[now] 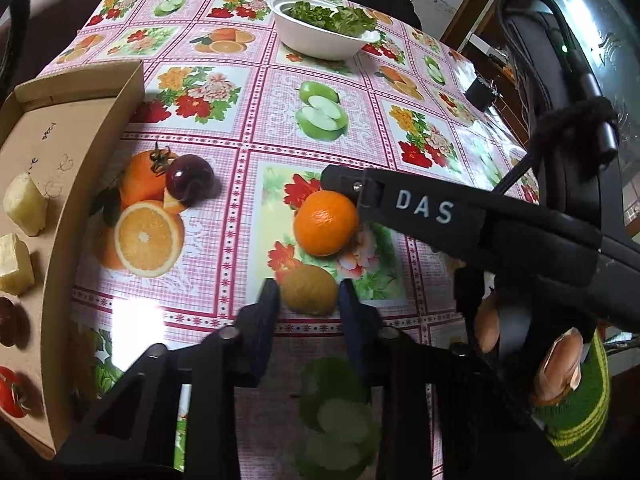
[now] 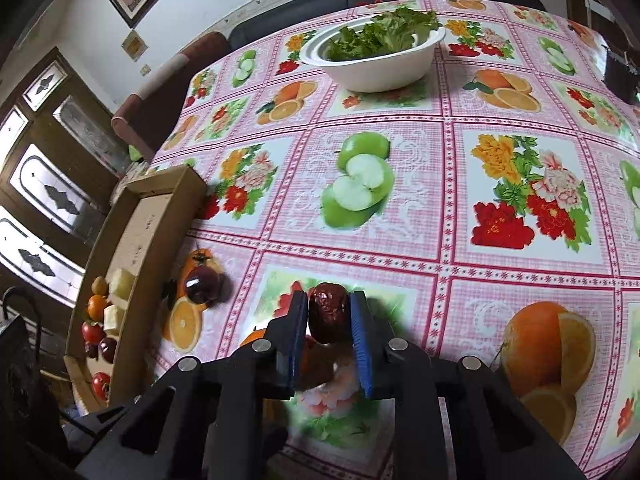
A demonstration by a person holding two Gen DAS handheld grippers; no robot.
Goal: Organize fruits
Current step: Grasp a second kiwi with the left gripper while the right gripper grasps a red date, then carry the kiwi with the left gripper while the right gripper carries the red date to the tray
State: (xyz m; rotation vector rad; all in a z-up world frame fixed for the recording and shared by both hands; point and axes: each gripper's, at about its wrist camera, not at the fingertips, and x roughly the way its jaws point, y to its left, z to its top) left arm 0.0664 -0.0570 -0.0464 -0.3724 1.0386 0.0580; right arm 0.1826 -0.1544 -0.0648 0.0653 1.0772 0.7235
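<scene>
My left gripper (image 1: 309,286) is closed around a brownish-yellow kiwi (image 1: 309,290) on the tablecloth. Just beyond it lies an orange mandarin (image 1: 326,222), with my right gripper's arm (image 1: 440,212) reaching over it from the right. My right gripper (image 2: 329,312) is shut on a dark red wrinkled date (image 2: 328,314), held above the table. A dark purple plum (image 1: 189,179) lies to the left, also in the right wrist view (image 2: 202,283). The cardboard tray (image 1: 96,152) at the left holds pale fruit chunks (image 1: 24,204), tomatoes and other fruit (image 2: 98,332).
A white bowl of green lettuce (image 1: 320,32) stands at the far side of the table, also in the right wrist view (image 2: 376,64). The tablecloth (image 2: 400,240) is printed with fruit and flowers. A small black box (image 1: 480,92) sits at the right edge.
</scene>
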